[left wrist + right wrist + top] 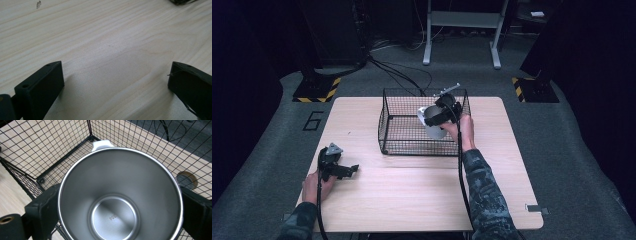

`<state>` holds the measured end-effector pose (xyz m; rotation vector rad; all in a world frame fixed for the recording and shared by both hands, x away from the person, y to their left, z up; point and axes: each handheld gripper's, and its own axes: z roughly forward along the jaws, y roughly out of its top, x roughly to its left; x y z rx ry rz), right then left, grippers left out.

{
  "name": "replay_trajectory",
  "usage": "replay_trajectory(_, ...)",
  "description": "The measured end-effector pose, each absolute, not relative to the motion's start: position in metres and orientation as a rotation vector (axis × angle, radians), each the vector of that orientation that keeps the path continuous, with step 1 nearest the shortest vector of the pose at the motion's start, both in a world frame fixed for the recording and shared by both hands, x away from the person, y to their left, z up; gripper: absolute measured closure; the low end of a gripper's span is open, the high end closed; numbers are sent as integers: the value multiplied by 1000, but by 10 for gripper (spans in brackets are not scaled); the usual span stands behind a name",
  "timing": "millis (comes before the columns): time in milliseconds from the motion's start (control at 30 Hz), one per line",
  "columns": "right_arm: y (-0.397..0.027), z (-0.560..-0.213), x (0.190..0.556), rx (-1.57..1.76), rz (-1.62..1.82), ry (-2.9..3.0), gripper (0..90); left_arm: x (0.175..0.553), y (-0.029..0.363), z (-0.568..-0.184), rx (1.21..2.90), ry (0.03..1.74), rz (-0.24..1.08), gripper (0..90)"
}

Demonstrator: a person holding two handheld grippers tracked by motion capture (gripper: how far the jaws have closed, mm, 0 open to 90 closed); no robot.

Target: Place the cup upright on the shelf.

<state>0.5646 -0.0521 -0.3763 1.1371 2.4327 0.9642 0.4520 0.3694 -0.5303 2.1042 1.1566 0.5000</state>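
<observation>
A black wire basket (384, 120) stands on the far middle of the light wooden table (412, 195). My right gripper (443, 112) is shut on a stainless steel cup (432, 122) with a white outside, holding it tilted over the basket's right half. In the right gripper view the cup (120, 195) opens toward the camera and is empty, its white handle (101, 144) at the far side, the basket (50, 147) around and below it. My left gripper (347, 170) rests near the table's left front; its jaws (116, 72) stand open over bare wood.
A round cable hole (186, 178) pierces the tabletop beyond the basket's far wall. Past the table, cables (402, 72) run across the grey floor between yellow-black striped bases (317, 92) and a white frame's legs (462, 20).
</observation>
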Motion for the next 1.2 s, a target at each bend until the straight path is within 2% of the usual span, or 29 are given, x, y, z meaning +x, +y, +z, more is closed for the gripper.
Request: replay_trajectory(1200, -48, -415, 587, 1284, 892, 2471, 55, 452, 369, -530, 2103, 1158, 501, 3)
